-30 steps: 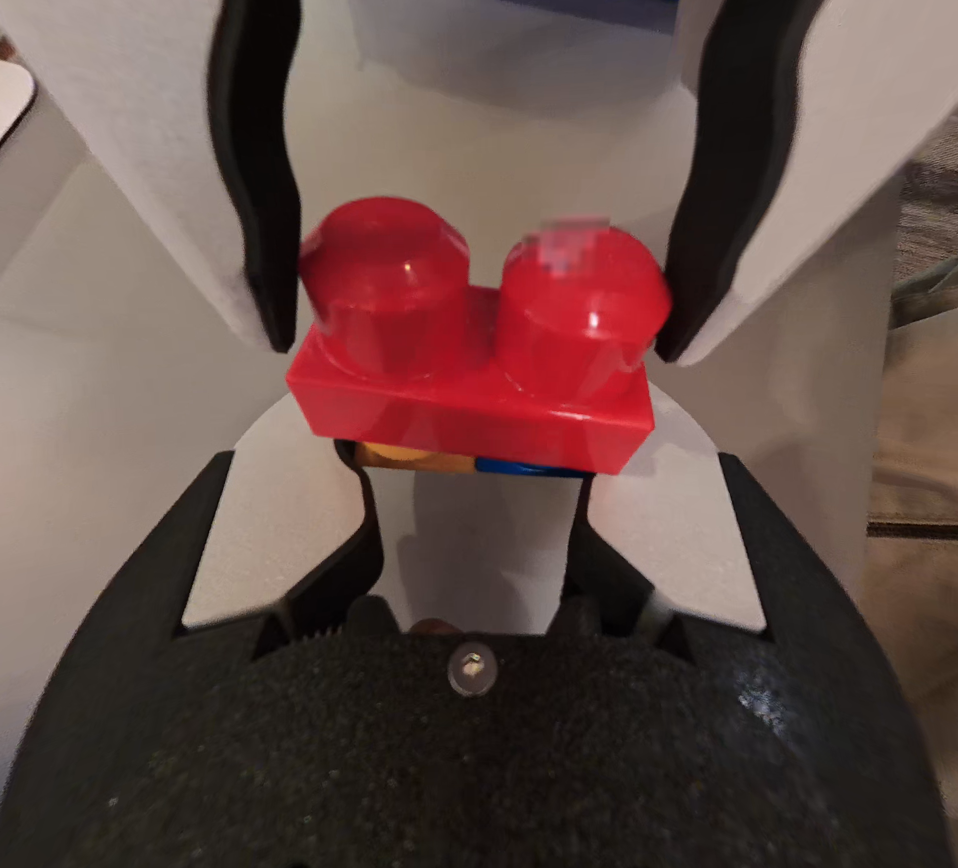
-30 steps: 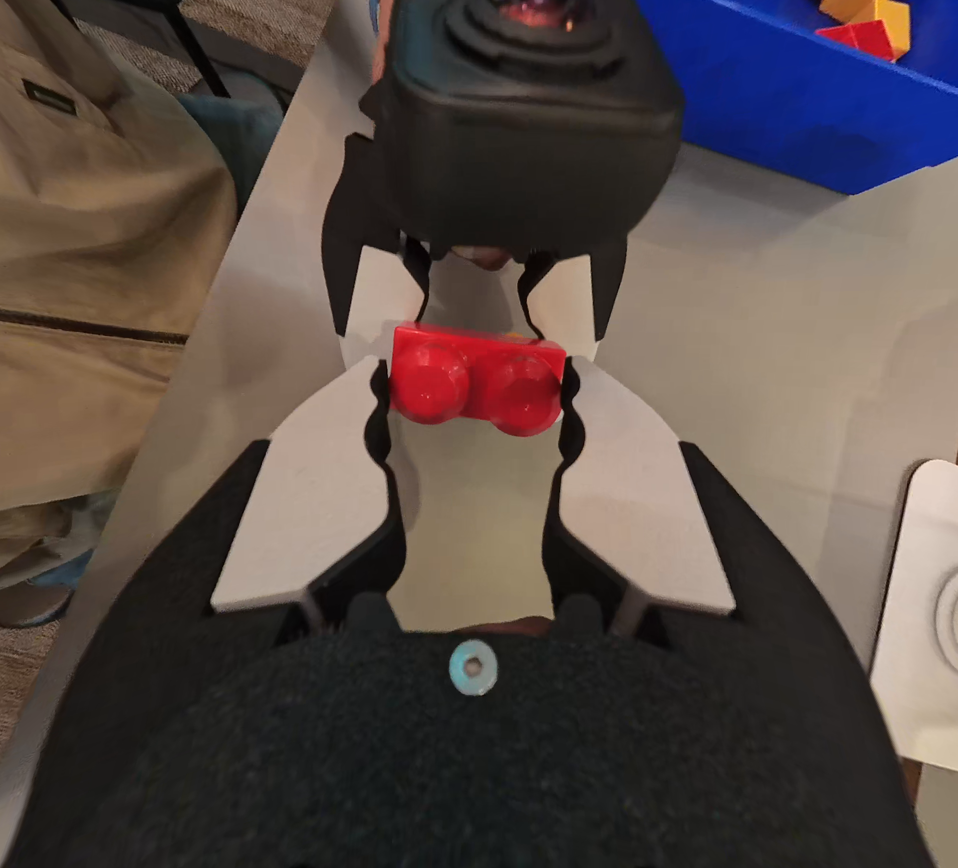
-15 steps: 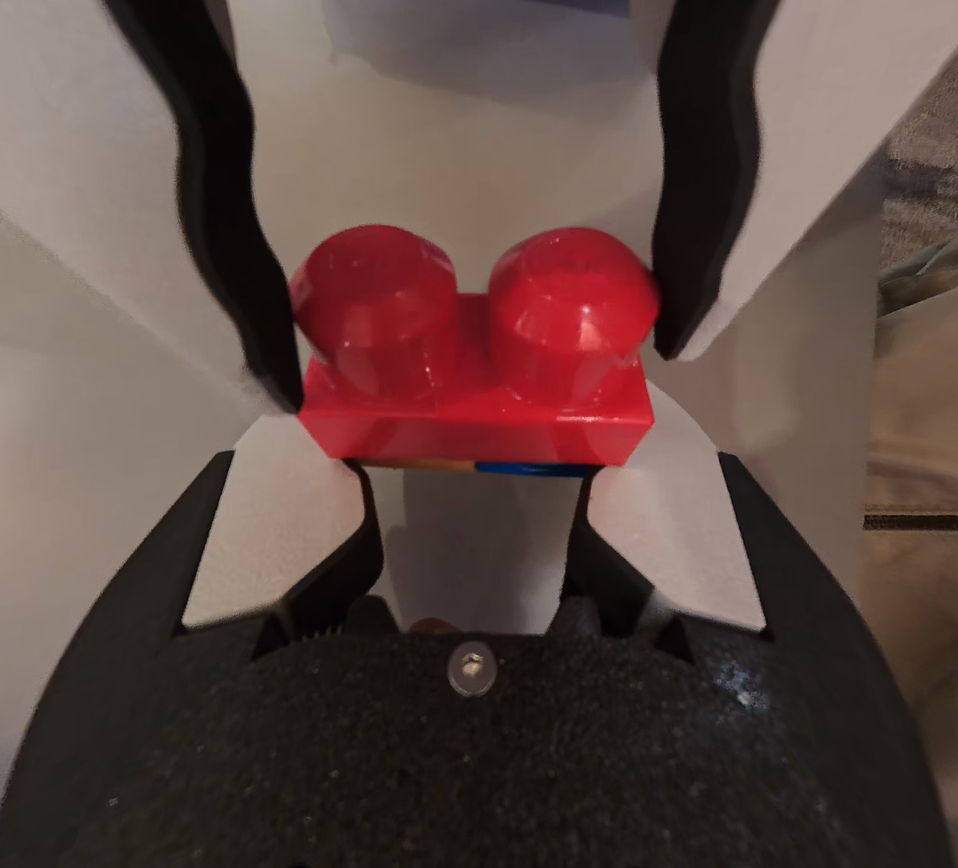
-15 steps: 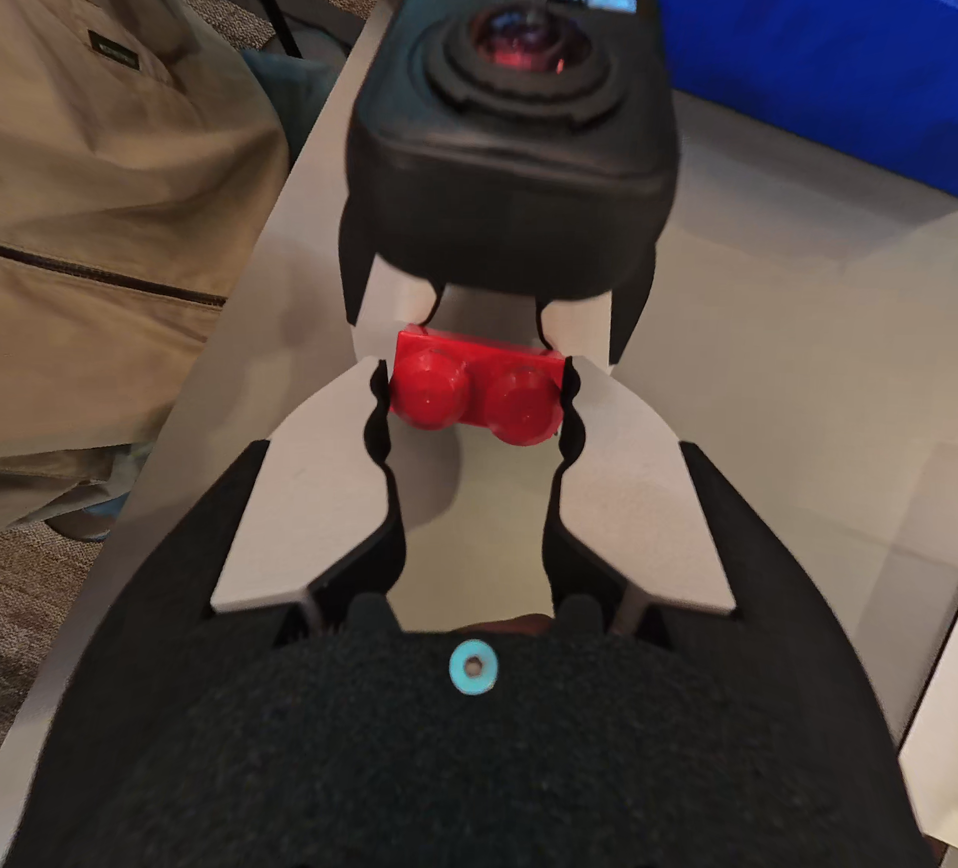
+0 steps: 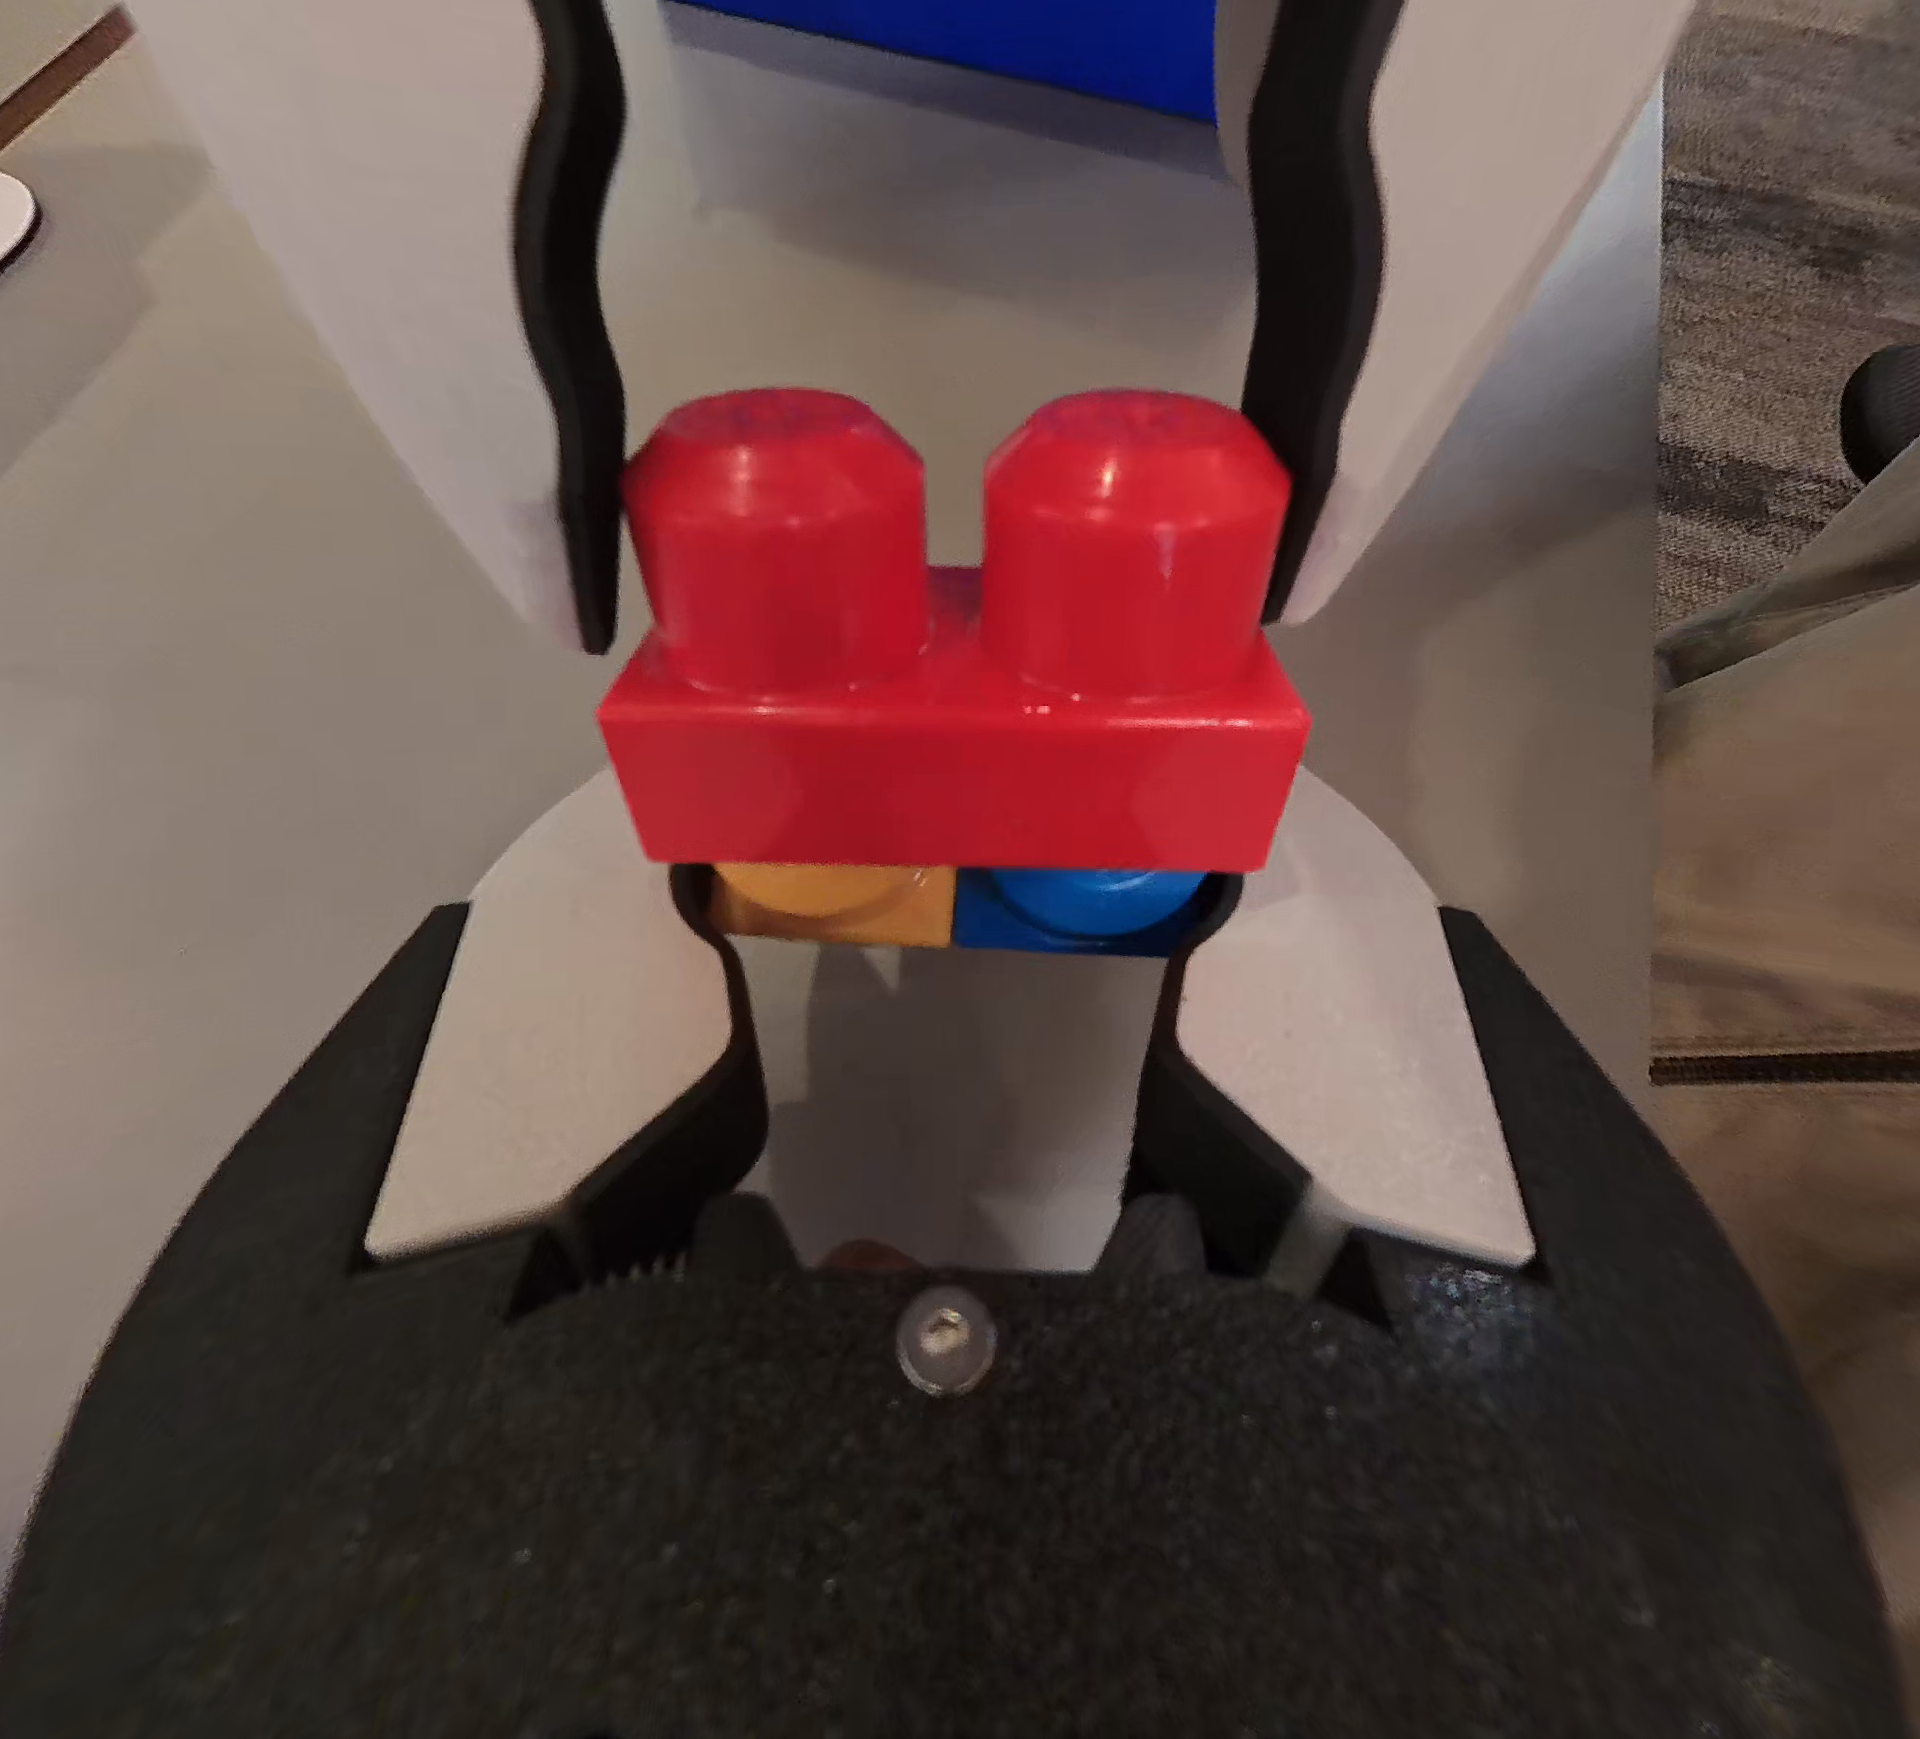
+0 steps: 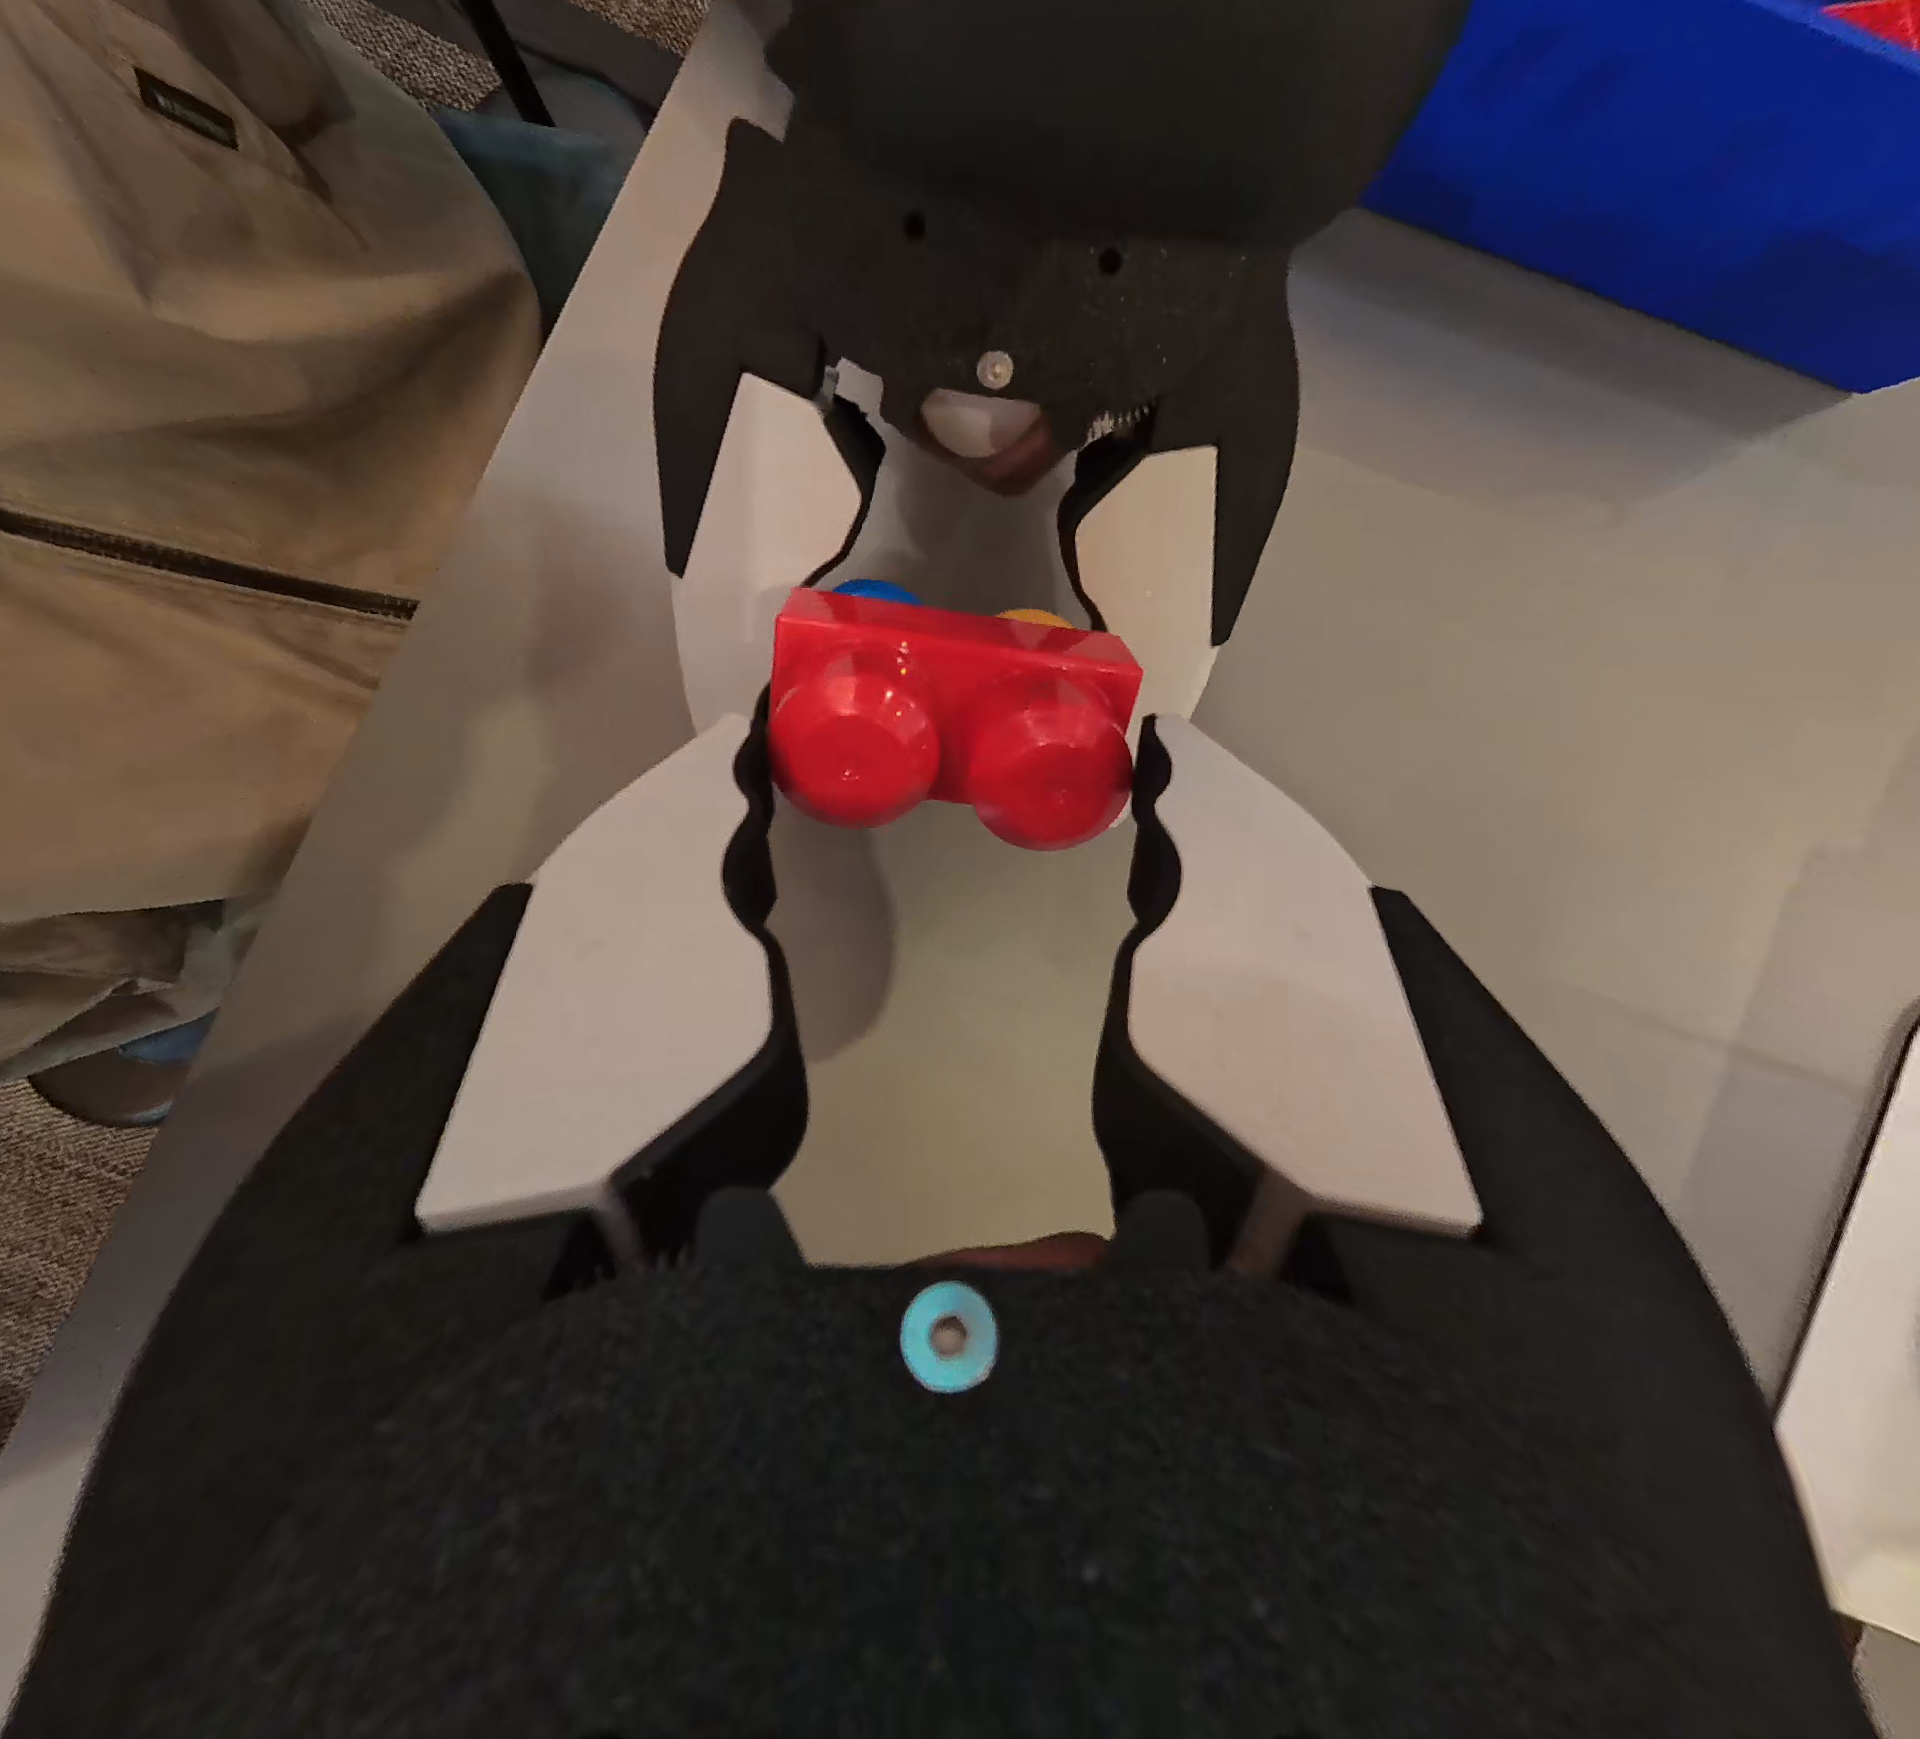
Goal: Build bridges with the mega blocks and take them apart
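Gripping the yellow block (image 5: 831,905) and blue block (image 5: 1081,910) side by side just under the red block (image 5: 951,780), the left gripper (image 5: 951,920) is closed on the pair, probably to anchor the bridge's legs. Beyond the red block, the right gripper (image 5: 935,567) comes from the opposite side, its fingers (image 6: 644,868) pinching the two red studs, apparently to pull this cap off or press it on. Farther behind the red block stands a blue bin (image 6: 1662,162) on the white table (image 6: 1507,650).
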`<state>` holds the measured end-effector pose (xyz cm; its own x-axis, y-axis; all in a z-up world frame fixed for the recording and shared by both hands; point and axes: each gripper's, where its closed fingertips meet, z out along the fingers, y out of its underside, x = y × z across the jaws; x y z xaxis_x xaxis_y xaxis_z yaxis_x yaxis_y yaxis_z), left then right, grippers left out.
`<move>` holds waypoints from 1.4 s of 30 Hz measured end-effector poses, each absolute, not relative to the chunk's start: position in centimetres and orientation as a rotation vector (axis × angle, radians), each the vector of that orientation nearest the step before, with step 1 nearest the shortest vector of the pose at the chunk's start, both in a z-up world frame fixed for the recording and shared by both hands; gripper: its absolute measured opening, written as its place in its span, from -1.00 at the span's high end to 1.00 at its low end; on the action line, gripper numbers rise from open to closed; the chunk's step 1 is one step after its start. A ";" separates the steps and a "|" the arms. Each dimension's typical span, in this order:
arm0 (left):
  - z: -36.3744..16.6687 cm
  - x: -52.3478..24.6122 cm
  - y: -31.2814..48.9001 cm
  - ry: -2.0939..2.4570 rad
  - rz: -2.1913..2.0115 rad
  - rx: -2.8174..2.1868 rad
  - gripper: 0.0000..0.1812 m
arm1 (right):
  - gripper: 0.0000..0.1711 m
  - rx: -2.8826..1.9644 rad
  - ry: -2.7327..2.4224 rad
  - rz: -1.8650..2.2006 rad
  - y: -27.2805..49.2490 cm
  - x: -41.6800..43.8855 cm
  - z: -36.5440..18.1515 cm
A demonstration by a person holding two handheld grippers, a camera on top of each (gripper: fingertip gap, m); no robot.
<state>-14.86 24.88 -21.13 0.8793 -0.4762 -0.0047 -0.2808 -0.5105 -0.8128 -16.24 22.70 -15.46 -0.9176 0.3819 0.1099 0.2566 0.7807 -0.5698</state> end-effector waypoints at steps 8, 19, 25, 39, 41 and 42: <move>-22.9 -14.8 25.0 0.606 -0.211 -2.225 0.02 | 0.22 -0.398 -2.869 0.448 22.5 -16.1 -16.6; -20.8 -14.3 25.4 0.558 -0.267 -2.107 0.02 | 0.16 -0.445 -2.867 0.580 22.2 -16.2 -15.0; -20.2 -14.2 25.1 0.529 -0.329 -2.065 0.02 | 0.22 -0.441 -2.840 0.665 22.0 -16.4 -14.0; -21.3 -14.4 25.5 0.526 -0.291 -2.117 0.02 | 0.23 -0.388 -2.845 0.429 22.4 -16.3 -15.3; -21.3 -14.3 25.5 0.525 -0.281 -2.113 0.02 | 0.23 -0.393 -2.847 0.442 22.3 -16.1 -15.3; -21.2 -14.1 25.6 0.521 -0.298 -2.101 0.02 | 0.22 -0.398 -2.842 0.466 22.2 -16.1 -15.2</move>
<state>-14.12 25.58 -21.19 0.8810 -0.4730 0.0117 -0.2503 -0.4868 -0.8369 -16.15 22.20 -15.20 -0.9358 0.3010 0.1836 0.2265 0.9123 -0.3411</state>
